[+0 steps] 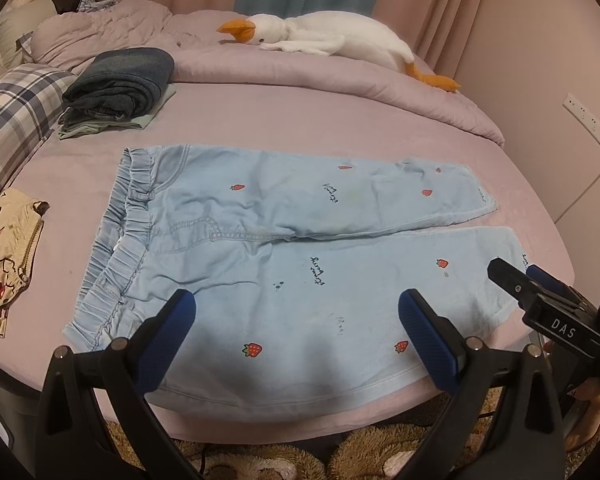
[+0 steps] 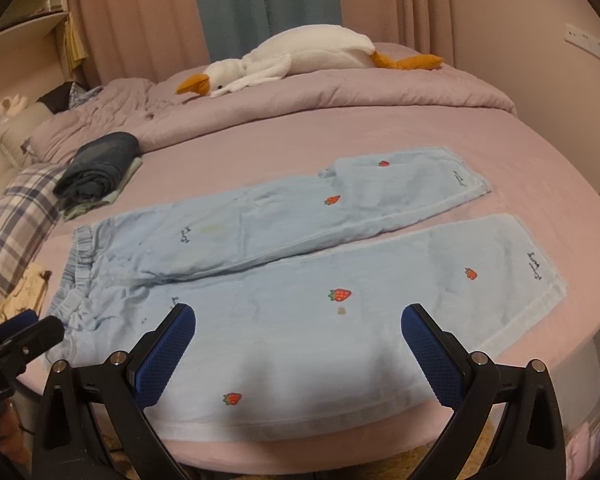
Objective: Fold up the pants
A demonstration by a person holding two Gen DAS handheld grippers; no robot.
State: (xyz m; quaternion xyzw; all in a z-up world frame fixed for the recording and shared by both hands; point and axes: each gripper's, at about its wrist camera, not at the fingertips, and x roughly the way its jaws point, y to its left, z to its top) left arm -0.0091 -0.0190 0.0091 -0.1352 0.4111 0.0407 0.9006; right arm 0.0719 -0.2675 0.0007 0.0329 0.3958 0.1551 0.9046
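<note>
Both claws, left (image 1: 296,334) and right (image 2: 298,344), hung gaping and empty over the pants (image 1: 284,240), spread flat on the bed (image 1: 300,120); pinching one layer would skew the fold.

Bare bed (image 1: 320,120) beyond the fingers (image 1: 172,332), between the pants (image 1: 284,248) and the plush goose (image 1: 324,36): passable. Forward-left of the left fingers, folded dark clothes (image 1: 120,88) and a plaid pillow (image 1: 16,120) obstruct. Cream garment (image 1: 4,264) lies left.
</note>
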